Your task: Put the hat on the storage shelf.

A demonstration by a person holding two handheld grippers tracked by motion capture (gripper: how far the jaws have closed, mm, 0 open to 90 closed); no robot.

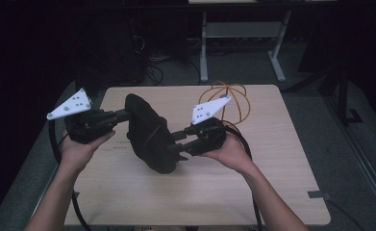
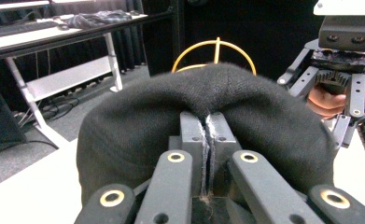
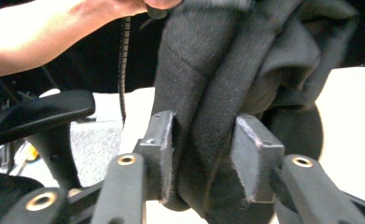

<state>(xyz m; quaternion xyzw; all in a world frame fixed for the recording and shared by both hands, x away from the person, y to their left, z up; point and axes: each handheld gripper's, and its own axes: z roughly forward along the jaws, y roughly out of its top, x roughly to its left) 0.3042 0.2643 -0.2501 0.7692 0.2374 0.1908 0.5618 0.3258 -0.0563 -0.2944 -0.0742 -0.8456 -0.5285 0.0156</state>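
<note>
Cap [image 1: 149, 132]: black, soft knit fabric, domed, bunched.
Left tool [image 2: 207, 140]: clamped on cap fabric, held level.
Right tool [image 3: 203, 149]: parted, fold between jaws.

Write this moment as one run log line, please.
left gripper: shut on black hat | right gripper: jaws apart around hat fold | hat: above table

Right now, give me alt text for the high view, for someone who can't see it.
Two hands hold a black cloth above a wooden table: the left tongs are shut on its upper end, and the right tongs have it between their parted jaws lower down. An orange wire hoop sits behind them on the table.
</note>
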